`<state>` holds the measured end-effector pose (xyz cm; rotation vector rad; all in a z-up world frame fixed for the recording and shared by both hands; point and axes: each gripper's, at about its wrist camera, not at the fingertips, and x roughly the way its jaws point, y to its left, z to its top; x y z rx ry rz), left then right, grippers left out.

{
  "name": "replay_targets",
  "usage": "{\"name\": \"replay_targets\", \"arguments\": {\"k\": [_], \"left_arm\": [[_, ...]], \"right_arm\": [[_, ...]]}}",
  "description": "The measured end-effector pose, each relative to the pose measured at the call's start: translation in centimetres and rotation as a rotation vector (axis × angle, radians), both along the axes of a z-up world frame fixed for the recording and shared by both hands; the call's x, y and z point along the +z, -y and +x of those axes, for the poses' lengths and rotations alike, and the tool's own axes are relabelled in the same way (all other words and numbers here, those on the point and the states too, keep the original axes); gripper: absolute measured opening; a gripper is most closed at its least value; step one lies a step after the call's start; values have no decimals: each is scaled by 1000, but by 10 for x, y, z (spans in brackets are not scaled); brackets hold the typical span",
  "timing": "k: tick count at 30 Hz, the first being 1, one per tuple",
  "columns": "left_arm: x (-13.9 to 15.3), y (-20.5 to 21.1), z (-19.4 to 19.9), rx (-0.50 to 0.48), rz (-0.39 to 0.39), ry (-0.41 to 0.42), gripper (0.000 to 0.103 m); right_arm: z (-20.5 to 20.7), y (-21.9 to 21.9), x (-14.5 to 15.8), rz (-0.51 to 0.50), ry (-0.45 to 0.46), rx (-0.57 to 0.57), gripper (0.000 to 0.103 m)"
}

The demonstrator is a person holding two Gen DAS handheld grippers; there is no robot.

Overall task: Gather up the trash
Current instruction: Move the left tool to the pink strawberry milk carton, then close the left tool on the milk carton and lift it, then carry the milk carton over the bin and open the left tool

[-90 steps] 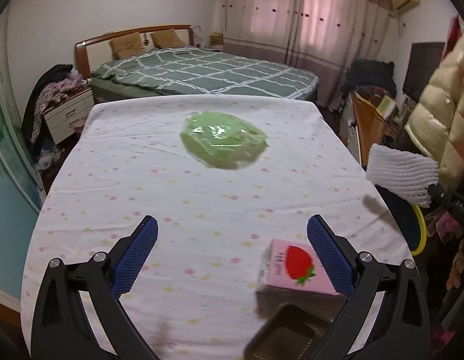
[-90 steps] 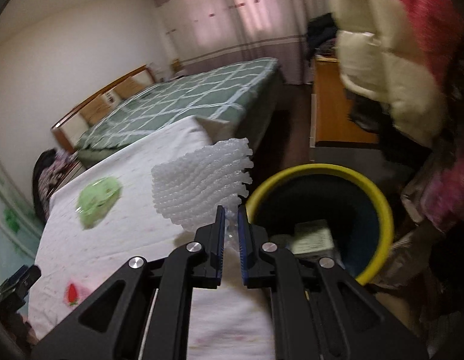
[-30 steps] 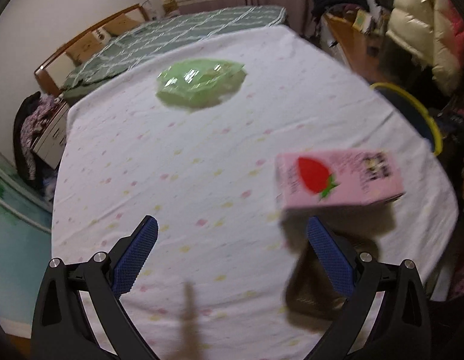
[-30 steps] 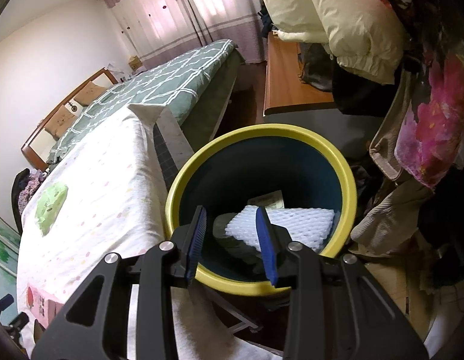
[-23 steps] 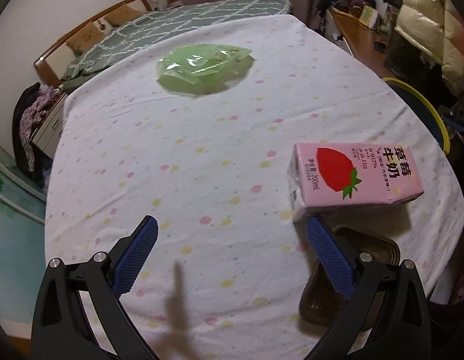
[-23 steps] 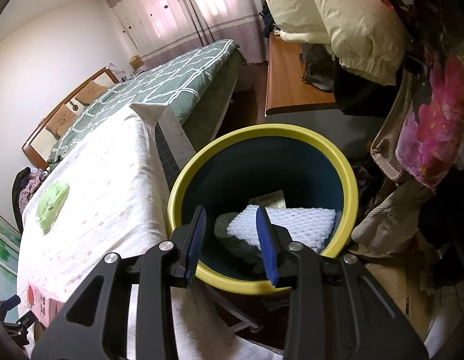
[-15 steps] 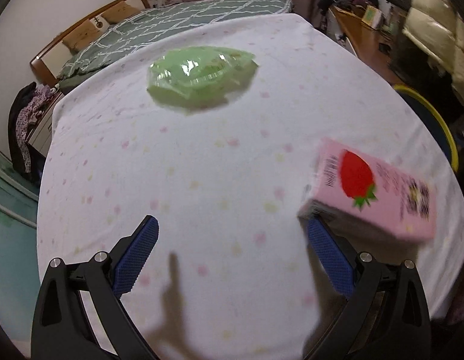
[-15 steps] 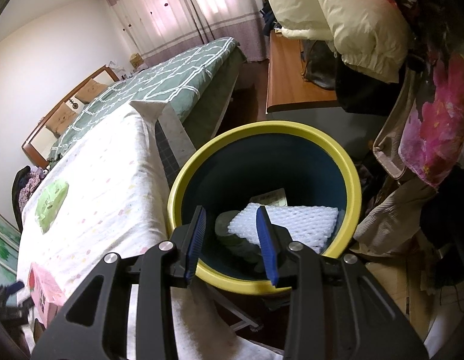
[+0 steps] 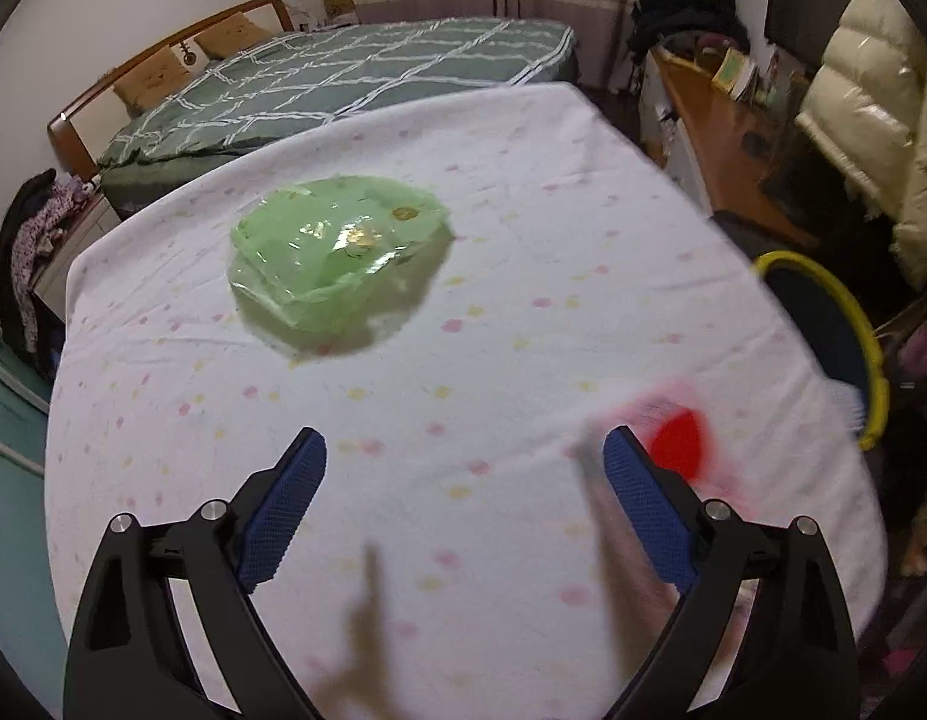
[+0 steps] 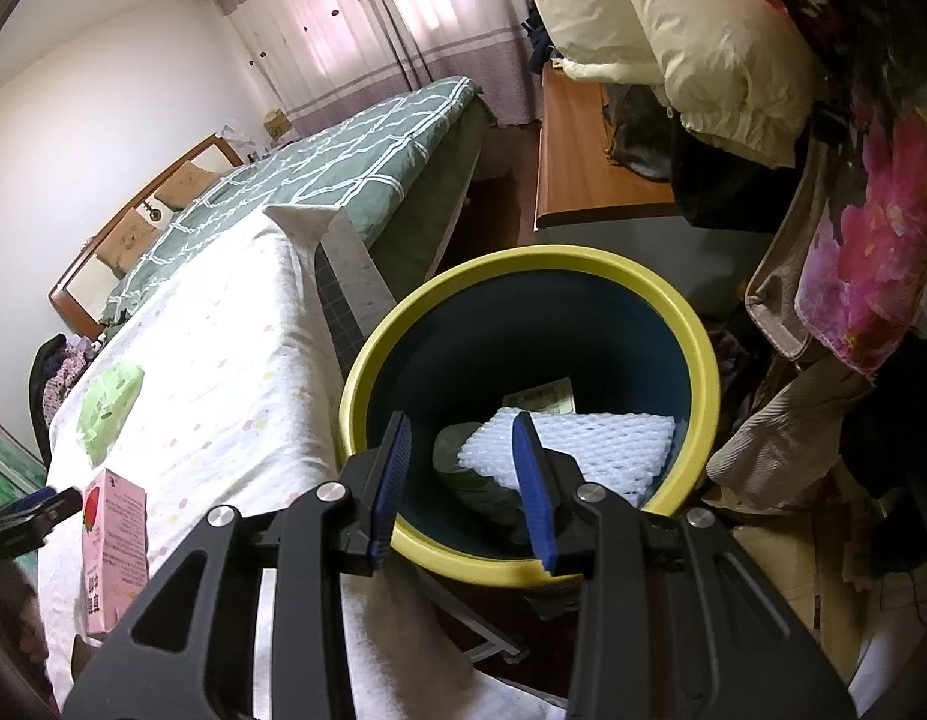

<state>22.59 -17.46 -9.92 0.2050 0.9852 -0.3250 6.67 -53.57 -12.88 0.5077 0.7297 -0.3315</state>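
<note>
The left tool (image 9: 457, 480) hangs wide over the desk (image 9: 493, 192), jaws just narrowing on nothing; the right tool (image 10: 460, 468) gapes empty above the bin (image 10: 700, 336); the pink carton (image 10: 112, 546) lies apart.

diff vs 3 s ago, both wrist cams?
The right gripper let go of the white foam net; it now lies in the yellow-rimmed bin, jaws open above it. The left gripper swung toward the pink strawberry milk carton, which now stands upright just outside its right finger; its jaws have just been closing, nothing between them. The green plastic bag stayed put.
</note>
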Motion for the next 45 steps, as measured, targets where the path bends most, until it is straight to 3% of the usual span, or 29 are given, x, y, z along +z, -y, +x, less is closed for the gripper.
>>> {"name": "replay_targets", "arguments": {"k": [5, 12, 15, 19, 30, 37, 45], "left_arm": [[7, 25, -34, -25, -73, -43, 97], [-21, 63, -33, -27, 14, -106, 97], [-25, 71, -27, -17, 26, -122, 86], [-35, 77, -18, -27, 18, -183, 63], [-4, 129, -27, -165, 15, -105, 57], [17, 197, -24, -282, -15, -77, 57], [11, 274, -11, -364, -14, -81, 57]], "right_arm": [[-2, -1, 1, 14, 17, 11, 35], [-11, 3, 5, 23, 42, 11, 38], [-15, 6, 4, 30, 47, 8, 38], [-18, 10, 2, 39, 49, 9, 38], [-40, 26, 4, 8, 56, -33, 38], [-60, 53, 6, 0, 66, -96, 38], [-76, 76, 4, -8, 55, -149, 38]]}}
